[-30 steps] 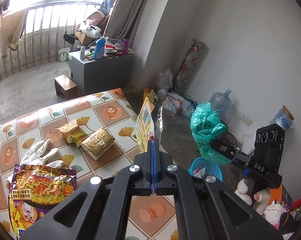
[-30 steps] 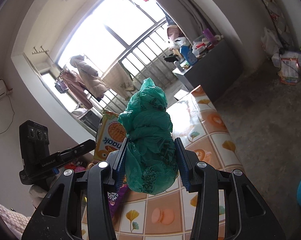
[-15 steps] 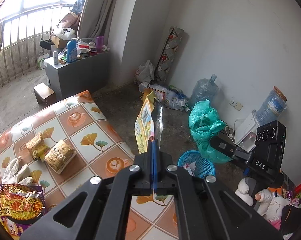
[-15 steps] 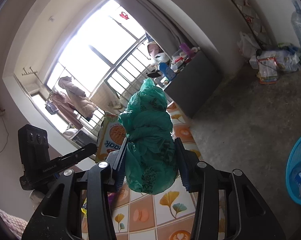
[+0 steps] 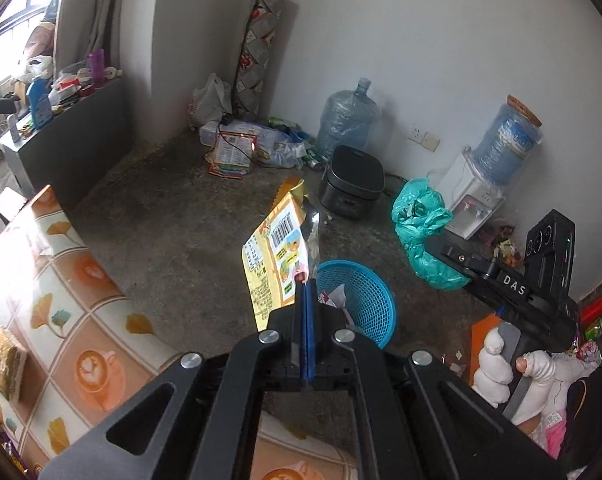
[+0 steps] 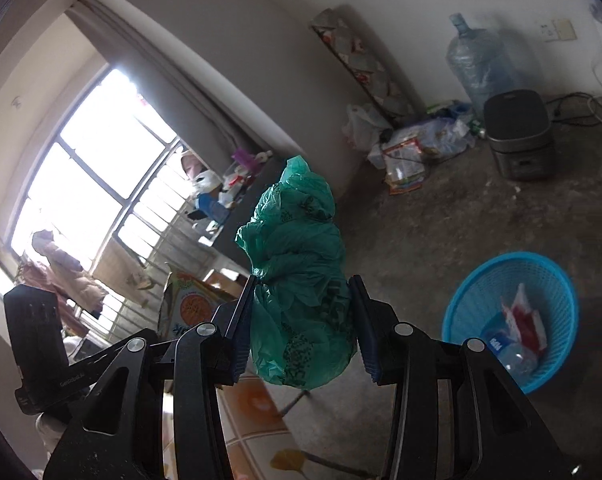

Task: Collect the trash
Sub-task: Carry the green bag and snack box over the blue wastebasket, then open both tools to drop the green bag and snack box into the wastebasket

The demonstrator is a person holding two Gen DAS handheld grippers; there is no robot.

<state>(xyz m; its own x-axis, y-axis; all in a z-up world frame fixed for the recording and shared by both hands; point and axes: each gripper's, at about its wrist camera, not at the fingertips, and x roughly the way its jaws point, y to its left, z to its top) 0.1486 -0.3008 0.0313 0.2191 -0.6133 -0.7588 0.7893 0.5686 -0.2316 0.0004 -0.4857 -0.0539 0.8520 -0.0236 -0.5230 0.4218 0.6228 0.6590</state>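
Left gripper [image 5: 306,292] angled down, jaws pressed together on a yellow wrapper [image 5: 275,266] (barcode side showing), just above the blue basket [image 5: 371,304]. Right gripper [image 6: 303,312] half open, clamped on a crumpled green bag [image 6: 301,272], near the basket, white-gloved hand [image 5: 513,376] on its handle.

Light: daylight from window [image 6: 89,184], blown out white | room: dim grey, soft shadows | glare: sunlit patch on tablecloth [image 5: 5,272] | blur: right view smeared | edges: fisheye bend, dark corners
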